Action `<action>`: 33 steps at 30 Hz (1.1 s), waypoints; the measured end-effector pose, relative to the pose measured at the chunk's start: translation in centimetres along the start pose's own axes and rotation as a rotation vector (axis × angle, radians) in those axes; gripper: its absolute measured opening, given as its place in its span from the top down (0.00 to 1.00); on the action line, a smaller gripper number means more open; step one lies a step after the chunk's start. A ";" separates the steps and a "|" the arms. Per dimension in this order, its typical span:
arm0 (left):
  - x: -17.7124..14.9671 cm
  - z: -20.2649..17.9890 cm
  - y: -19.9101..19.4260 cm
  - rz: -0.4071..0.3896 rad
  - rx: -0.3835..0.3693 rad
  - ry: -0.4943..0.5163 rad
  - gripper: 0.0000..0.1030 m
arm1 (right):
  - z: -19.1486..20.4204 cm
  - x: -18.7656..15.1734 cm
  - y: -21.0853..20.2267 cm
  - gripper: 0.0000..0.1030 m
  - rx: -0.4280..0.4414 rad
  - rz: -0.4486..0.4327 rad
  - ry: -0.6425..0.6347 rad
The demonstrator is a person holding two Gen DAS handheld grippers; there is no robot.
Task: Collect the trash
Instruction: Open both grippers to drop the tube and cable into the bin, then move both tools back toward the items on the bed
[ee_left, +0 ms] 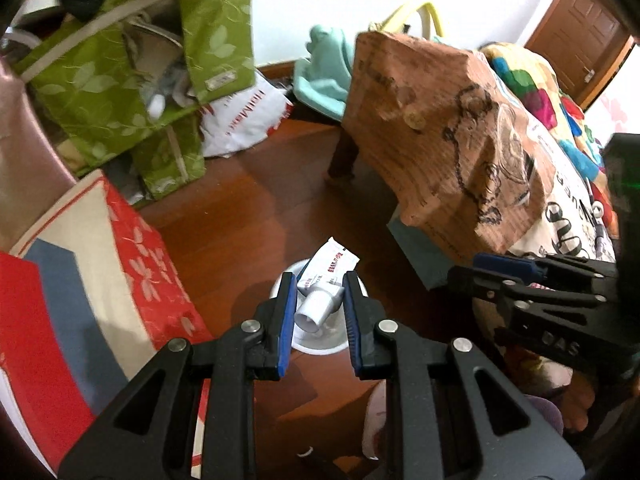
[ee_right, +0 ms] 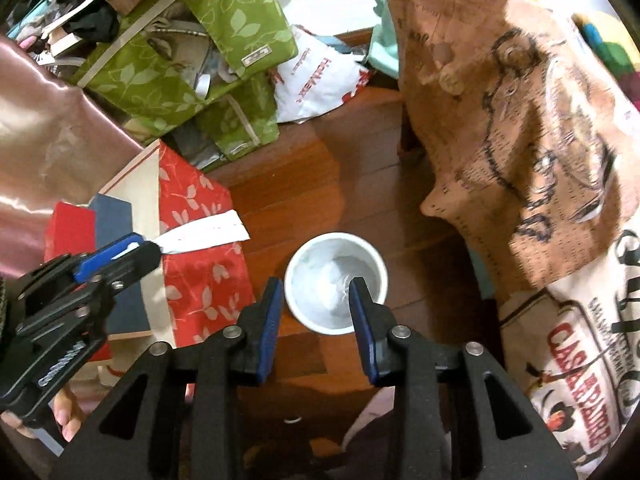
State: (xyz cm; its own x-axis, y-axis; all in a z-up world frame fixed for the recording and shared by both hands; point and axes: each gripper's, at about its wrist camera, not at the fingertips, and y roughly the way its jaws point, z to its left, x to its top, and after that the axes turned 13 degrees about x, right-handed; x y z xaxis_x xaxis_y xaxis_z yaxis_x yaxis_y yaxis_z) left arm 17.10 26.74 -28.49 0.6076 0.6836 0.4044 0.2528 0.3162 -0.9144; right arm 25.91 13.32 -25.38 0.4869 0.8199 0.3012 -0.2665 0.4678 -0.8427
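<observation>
A white squeezed tube point(ee_left: 334, 262) with red print and a white cap is clamped between the blue pads of my left gripper point(ee_left: 319, 280), cap end toward the camera. It hangs just above a small white bin point(ee_left: 320, 347) on the wooden floor. In the right wrist view the same tube point(ee_right: 204, 234) sticks out of the left gripper point(ee_right: 146, 250), to the left of the bin point(ee_right: 336, 237). My right gripper point(ee_right: 318, 286) stands open over the bin with nothing between its fingers. Crumpled white material lies inside the bin. The right gripper point(ee_left: 486, 266) also shows at the right of the left wrist view.
A red floral box point(ee_right: 200, 280) stands directly left of the bin. Green leaf-print fabric boxes point(ee_right: 168, 60) pile up behind it, beside a white plastic bag point(ee_right: 316, 80). A brown printed cloth point(ee_right: 500, 120) drapes over furniture on the right. Pink satin fabric point(ee_right: 44, 128) hangs far left.
</observation>
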 end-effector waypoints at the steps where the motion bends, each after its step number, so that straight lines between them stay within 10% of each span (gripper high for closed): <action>1: 0.1 -0.3 0.3 0.009 -0.001 0.002 0.78 | -0.1 -0.1 -0.3 0.70 -0.002 -0.003 -0.003; 12: -0.4 -1.9 0.5 0.053 0.004 0.055 0.64 | 0.4 -1.4 -3.4 0.70 -0.035 -0.063 -0.043; 33: -1.9 -4.0 -20.2 -0.382 -0.044 0.086 0.64 | 5.3 -7.3 -19.9 0.70 -0.098 -0.443 -0.165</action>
State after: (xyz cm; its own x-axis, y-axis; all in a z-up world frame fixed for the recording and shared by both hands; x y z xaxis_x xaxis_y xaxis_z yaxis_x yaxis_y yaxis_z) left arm 13.83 16.42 -10.84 0.5240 0.4642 0.7141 0.5038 0.5071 -0.6993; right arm 23.24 -0.18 -8.39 0.3951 0.5942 0.7006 0.0198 0.7570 -0.6531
